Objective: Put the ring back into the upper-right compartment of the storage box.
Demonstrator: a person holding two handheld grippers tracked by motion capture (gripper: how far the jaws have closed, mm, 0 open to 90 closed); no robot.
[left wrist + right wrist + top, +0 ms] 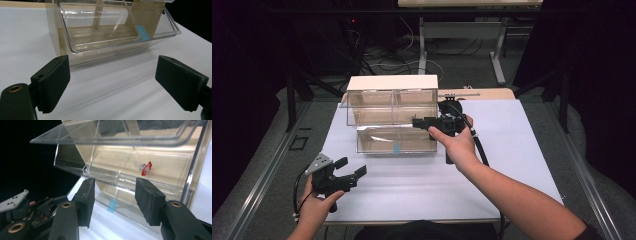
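Note:
A clear plastic drawer cabinet (pixel 392 83) with a white top stands at the back of the white table. Its lower drawer (pixel 394 141) is pulled out toward me and carries a small blue tab (pixel 143 33). My right gripper (pixel 417 121) is at the cabinet's right front, level with the upper drawers. Its jaws (pixel 115 200) stand apart with nothing between the pads. Past them a small red and clear piece (pixel 146 168) lies inside a clear drawer above the blue tab (pixel 112 205). My left gripper (pixel 351 166) is open at the near left, facing the lower drawer (pixel 112 85).
The white table sheet (pixel 512 150) stretches wide to the right of the cabinet and in front of it. A metal rail (pixel 267 170) runs along the left edge. Cables and table legs (pixel 499 55) lie on the floor behind.

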